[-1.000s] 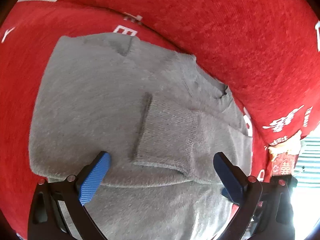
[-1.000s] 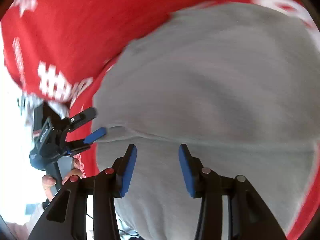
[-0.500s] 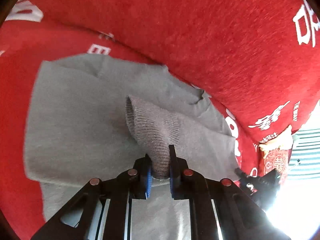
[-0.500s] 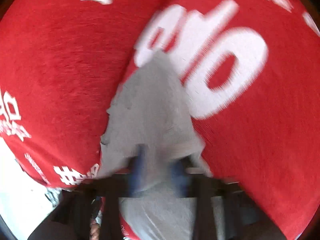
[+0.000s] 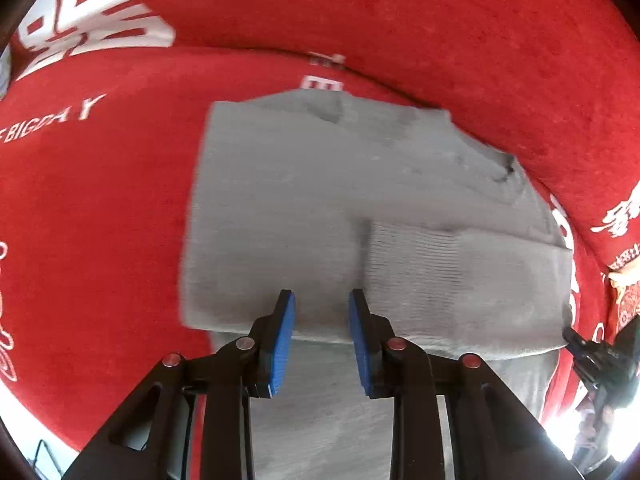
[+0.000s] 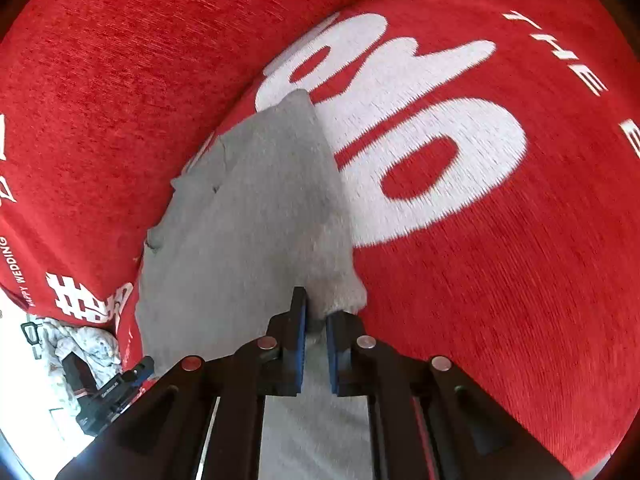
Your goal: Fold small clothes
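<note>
1. The grey sweater (image 5: 320,200) lies on the red cover (image 5: 100,220), near its back crease; one sleeve is already folded across the body, and further folds remain.
2. Its long axis appears to run along that crease.
3. The left gripper (image 5: 322,312) has just been opening, nothing between its pads.
4. The right gripper (image 6: 316,328) pinches a sweater edge, though easing.

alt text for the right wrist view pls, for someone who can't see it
The right gripper, seen from just behind its blue pads, pinches the edge of a grey knit sweater lying on a red cover with large white lettering. At lower left, the left gripper reaches toward the sweater's other side.
</note>
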A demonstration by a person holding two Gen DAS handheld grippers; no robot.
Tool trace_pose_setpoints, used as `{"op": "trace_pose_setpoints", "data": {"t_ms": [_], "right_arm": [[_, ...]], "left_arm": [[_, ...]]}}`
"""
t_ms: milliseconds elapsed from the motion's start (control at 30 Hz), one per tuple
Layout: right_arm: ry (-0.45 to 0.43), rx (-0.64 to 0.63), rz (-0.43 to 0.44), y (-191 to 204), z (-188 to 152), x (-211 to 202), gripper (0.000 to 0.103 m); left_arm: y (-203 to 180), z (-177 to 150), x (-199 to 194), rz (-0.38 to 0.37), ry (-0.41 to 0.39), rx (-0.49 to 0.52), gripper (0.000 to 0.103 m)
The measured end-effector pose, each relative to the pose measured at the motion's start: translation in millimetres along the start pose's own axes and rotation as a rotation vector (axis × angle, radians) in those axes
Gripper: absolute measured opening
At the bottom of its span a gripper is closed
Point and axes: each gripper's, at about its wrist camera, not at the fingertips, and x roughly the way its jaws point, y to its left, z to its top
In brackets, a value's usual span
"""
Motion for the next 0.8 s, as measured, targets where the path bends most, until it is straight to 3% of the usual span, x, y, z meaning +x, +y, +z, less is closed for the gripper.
{"op": "trace_pose_setpoints", "data": {"t_ms": [67, 133, 300, 400, 433, 500, 633, 700, 800], "right_arm": [[-0.018, -0.06, -0.013, 13, -4, -9, 0.042], [-0.073, -0.115, -0.028, 20, -5, -27, 0.053], [-0.105, -0.066, -0.074, 15, 38, -12, 0.053], [-0.066, -0.028, -0.063, 14, 60, 12, 0.053], [-0.037, -0.027, -0.056, 15, 65, 21, 0.051], [0.009, -0.084, -0.095, 27, 68, 33, 0.006], [-0.071, -0.206, -0.153, 41, 67, 15, 0.008], [-0.048, -0.184, -0.202, 24, 71, 21, 0.008], [-0.055, -0.13, -0.171, 8, 70, 19, 0.008]], "left_arm": [[7, 3, -6, 0.01, 0.0, 0.007, 0.03], [7, 5, -8, 0.012, -0.008, 0.019, 0.03], [-13, 5, 0, -0.001, -0.011, 0.041, 0.03], [-34, 4, 9, 0.009, -0.012, 0.073, 0.03], [-39, 4, 11, 0.011, -0.011, 0.08, 0.03], [-48, 4, 14, 0.018, -0.009, 0.09, 0.03], [-60, 6, 23, 0.058, -0.016, 0.114, 0.03], [-62, 8, 29, 0.074, -0.021, 0.121, 0.03], [-68, 12, 30, 0.102, -0.031, 0.141, 0.03]]}}
